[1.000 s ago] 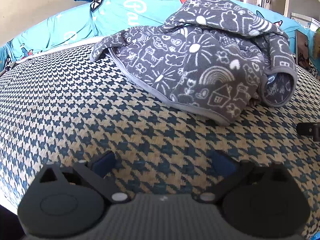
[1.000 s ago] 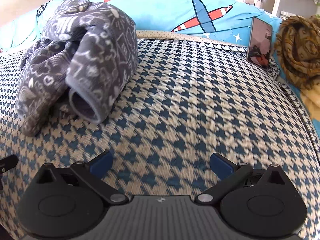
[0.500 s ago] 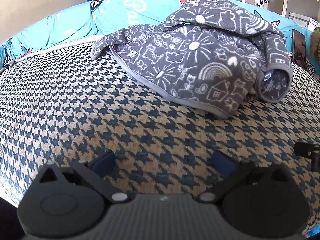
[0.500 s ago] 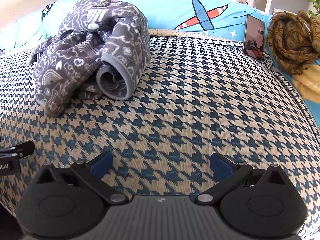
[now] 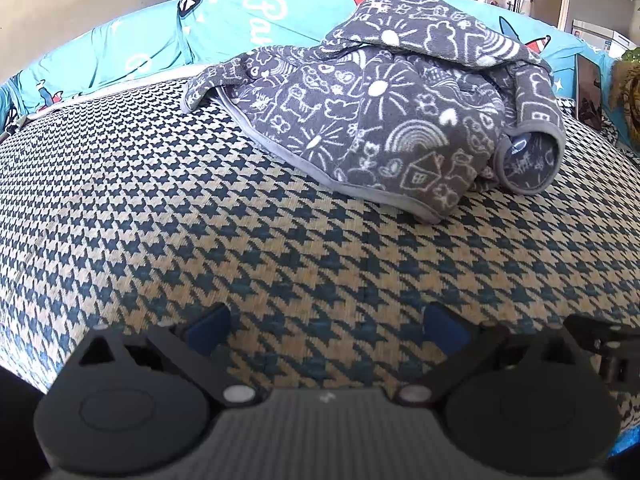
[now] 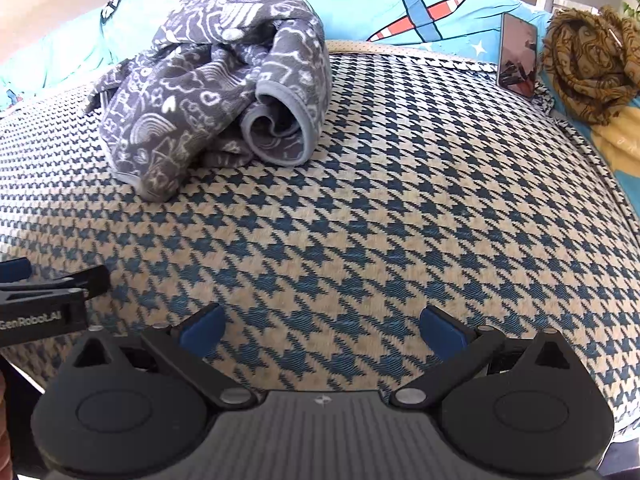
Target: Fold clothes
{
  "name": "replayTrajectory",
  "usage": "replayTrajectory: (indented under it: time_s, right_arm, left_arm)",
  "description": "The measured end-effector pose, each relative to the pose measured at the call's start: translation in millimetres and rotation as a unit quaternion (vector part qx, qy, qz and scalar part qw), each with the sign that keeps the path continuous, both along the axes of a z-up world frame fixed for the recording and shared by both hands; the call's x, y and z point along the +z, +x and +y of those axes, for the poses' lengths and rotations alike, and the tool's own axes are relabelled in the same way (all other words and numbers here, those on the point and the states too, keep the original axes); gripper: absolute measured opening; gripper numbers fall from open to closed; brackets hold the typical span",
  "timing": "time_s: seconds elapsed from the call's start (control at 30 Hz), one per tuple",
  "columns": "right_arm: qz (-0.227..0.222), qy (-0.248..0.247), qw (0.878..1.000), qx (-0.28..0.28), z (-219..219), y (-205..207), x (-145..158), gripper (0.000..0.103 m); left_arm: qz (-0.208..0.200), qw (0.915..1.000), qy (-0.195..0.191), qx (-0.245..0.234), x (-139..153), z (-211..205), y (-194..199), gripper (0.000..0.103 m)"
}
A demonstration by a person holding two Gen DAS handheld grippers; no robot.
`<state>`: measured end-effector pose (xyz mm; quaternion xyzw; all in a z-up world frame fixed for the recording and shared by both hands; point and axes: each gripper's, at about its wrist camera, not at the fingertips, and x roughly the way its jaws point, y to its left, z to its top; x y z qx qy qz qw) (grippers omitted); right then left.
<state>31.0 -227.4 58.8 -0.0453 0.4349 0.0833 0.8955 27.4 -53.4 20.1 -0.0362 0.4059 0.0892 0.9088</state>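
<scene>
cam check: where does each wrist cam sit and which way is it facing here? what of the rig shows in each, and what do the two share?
Left wrist: on the open left gripper, low over the houndstooth cover, facing the crumpled grey garment; right gripper's tip at right edge.
Right wrist: on the open right gripper, same heading, garment upper left, brown scarf upper right; left gripper at left edge.
Shared: garment, cover, blue aeroplane bedding.

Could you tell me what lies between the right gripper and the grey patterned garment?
Only bare houndstooth cover, in the right wrist view, separates the right gripper from the garment.
</scene>
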Motion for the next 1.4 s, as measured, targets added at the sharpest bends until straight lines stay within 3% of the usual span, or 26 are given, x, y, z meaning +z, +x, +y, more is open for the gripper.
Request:
replayTrajectory:
  time_s: [0.43,1.4]
  right_arm:
    - [-0.006,0.035,0.999,0.007,5.2,-0.1,8.2,0.103]
    - [0.004,0.050,0.999,0.016,17.9,7.6,6.5,0.103]
  left_arm:
    - [-0.017,0.9994,-0.006,0.028,23.6,11.5,-9.8,0.103]
    - [-0.010,0.9991,-0.028,0.030,25.6,21.6,-13.2,0.103]
